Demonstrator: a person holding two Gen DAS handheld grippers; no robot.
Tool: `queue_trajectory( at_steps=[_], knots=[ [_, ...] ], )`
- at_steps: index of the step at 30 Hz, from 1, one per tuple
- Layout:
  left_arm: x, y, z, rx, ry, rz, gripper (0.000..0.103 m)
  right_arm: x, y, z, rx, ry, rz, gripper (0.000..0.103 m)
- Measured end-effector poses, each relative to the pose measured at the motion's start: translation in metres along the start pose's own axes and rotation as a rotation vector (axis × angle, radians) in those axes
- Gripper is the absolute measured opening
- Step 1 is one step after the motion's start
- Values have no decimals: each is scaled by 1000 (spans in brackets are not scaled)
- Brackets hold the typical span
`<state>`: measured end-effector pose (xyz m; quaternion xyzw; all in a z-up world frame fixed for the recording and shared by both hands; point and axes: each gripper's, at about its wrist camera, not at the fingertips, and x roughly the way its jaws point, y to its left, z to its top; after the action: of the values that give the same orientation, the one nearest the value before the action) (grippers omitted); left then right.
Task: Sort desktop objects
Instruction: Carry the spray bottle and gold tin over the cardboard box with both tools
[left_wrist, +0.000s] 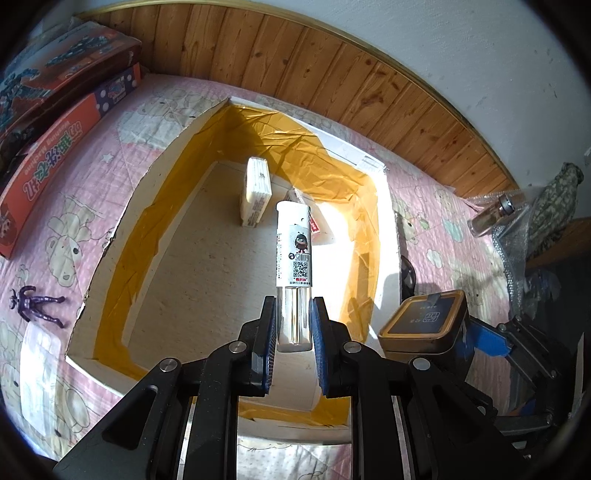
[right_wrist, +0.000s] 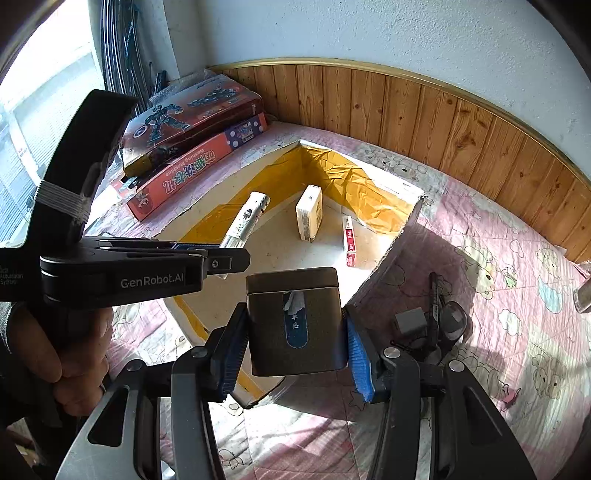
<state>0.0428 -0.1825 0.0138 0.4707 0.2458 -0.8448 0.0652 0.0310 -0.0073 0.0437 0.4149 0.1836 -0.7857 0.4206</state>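
Note:
In the left wrist view my left gripper (left_wrist: 293, 312) is shut on the clear lower end of a white lighter (left_wrist: 295, 240), which hangs upright over the open yellow-lined box (left_wrist: 110, 258). A small white carton (left_wrist: 255, 192) and a red pack (left_wrist: 318, 226) lie on the box floor. My right gripper (right_wrist: 295, 319) is shut on a dark brown square tin (right_wrist: 293, 284), held over the box's near corner. The right wrist view also shows the left gripper (right_wrist: 229, 263) with the lighter (right_wrist: 245, 218), plus the white carton (right_wrist: 309, 212) and red pack (right_wrist: 349, 240).
Two toy boxes (right_wrist: 192, 122) are stacked at the back left by the wood-panelled wall. A purple figure (left_wrist: 35, 310) and a clear packet (left_wrist: 38, 369) lie left of the box. A grey cube (right_wrist: 410, 319), pen (right_wrist: 436, 291) and round lens (right_wrist: 452, 317) lie on its right. A glass bottle (left_wrist: 491, 218) is further right.

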Motion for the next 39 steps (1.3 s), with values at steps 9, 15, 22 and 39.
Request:
queue_trajectory(
  at_steps=[9,15,22,39],
  knots=[
    [14,7,15,19,29,81,18,22,3,17,-37,36,1,51],
    [26,12,21,15,64,110,19,38,10,27,-82,62,-5,51],
    [39,18,26,5,100,129,19,62,11,36,-116,113,-12,51],
    [73,33,42,-6,208,136,19,128,-1,53,-149,270,-24,51]
  ],
)
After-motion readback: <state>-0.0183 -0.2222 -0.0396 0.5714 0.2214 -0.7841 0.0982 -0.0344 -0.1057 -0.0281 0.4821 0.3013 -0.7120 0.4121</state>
